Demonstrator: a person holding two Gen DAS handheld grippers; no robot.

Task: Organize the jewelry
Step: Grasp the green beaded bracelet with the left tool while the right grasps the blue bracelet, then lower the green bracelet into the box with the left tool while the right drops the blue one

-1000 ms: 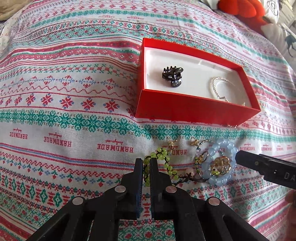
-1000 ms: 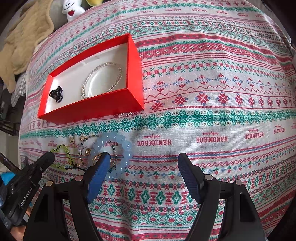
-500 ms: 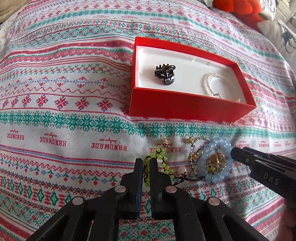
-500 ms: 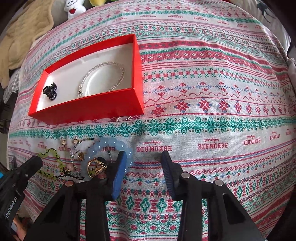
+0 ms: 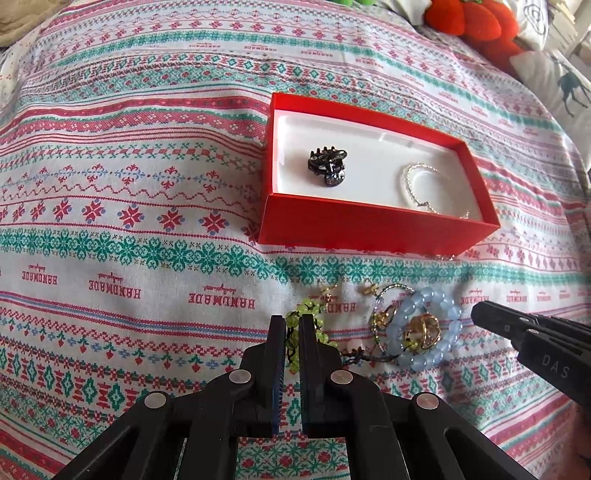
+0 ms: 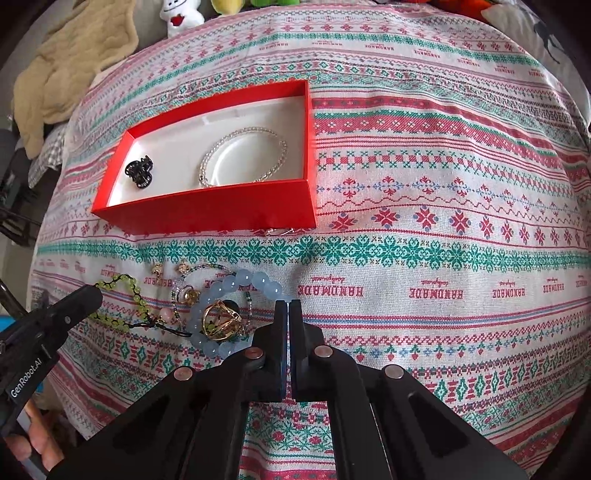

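A red box [image 5: 369, 225] [image 6: 207, 216] with a white lining holds a black hair claw [image 5: 328, 164] [image 6: 139, 170] and a silver chain bracelet [image 5: 417, 184] [image 6: 243, 155]. In front of it on the cloth lies a pile: a green bead bracelet [image 5: 310, 314] [image 6: 122, 295], a pale blue bead bracelet [image 5: 424, 328] [image 6: 236, 291], a gold wire ball [image 5: 423, 332] [image 6: 221, 319] and small gold earrings [image 5: 369, 288]. My left gripper [image 5: 291, 321] is shut on the green bead bracelet. My right gripper [image 6: 288, 304] is shut at the blue bracelet's right edge; whether it grips a bead is hidden.
The patterned cloth [image 5: 110, 221] covers a bed. Red plush [image 5: 469, 18] and a deer pillow [image 5: 554, 81] lie at the far right. A beige blanket [image 6: 66, 62] and a white plush [image 6: 181, 18] lie at the far left.
My right gripper closed from wide open to shut and slid right to the blue bracelet's edge. My left gripper stayed shut on the green beads.
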